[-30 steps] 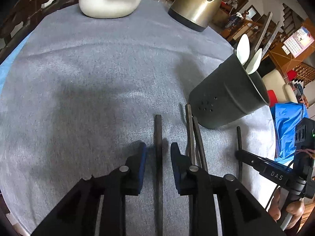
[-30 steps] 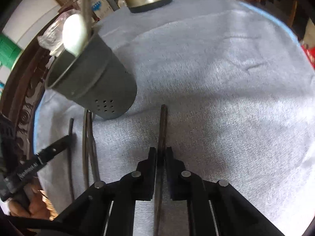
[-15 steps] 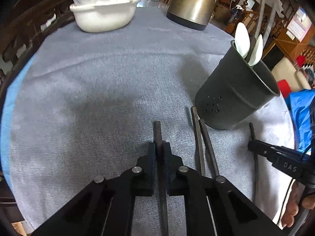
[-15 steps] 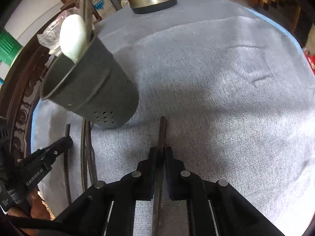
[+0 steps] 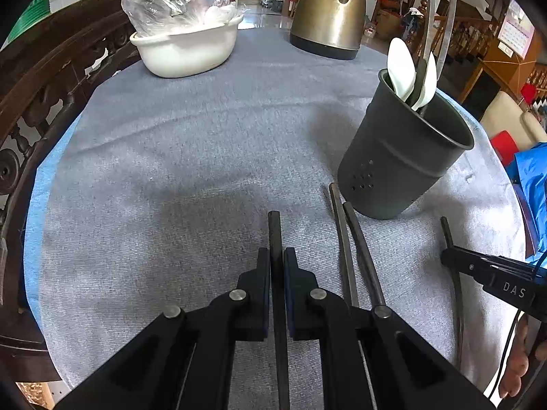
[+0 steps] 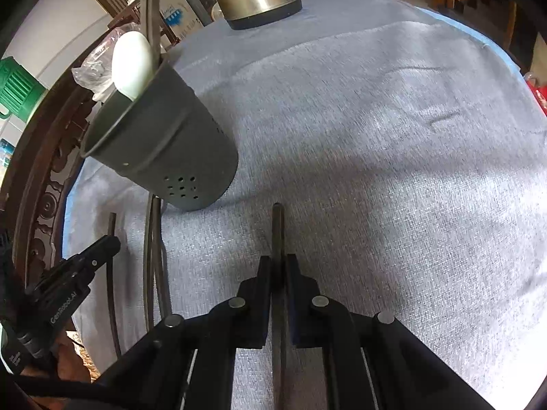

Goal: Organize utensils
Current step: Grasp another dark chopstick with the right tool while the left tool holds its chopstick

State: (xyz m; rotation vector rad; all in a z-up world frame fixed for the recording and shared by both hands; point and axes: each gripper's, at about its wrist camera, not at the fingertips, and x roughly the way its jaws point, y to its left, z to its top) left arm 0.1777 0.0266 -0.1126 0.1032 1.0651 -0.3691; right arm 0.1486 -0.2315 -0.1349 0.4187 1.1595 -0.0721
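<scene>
We see the counter under a grey cloth, bearing at its far edge a white bowl and a brass kettle. On the right stands the dark utensil holder, with white spoons upright in it. Two loose chopsticks lie just near of it. The left claw is clamped on a dark chopstick; the right claw likewise pinches another chopstick.

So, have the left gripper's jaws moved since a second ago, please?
Yes: the jaws of the left gripper have just closed inward onto the chopstick lying between them.
</scene>
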